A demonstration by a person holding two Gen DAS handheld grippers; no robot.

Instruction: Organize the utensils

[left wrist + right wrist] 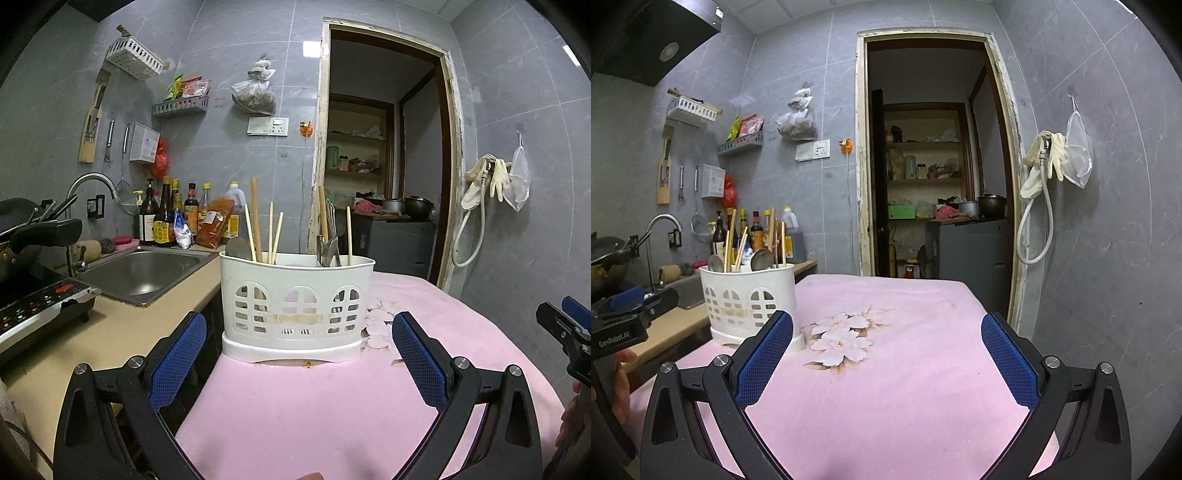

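Wide-spread left tool [298, 334] faces utensil caddy [295, 302].

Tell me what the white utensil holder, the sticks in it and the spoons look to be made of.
Utensil holder: likely moulded plastic, matte white, with cut-out arched windows and a scuffed front. Chopsticks: probably bamboo or wood, pale tan, dull. Spoons: apparently metal, likely stainless steel, grey with a soft sheen.

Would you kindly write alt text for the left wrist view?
A white perforated plastic utensil caddy holding wooden chopsticks and metal spoons stands on a pink cloth-covered table, framed by the open left gripper. A steel sink lies left.
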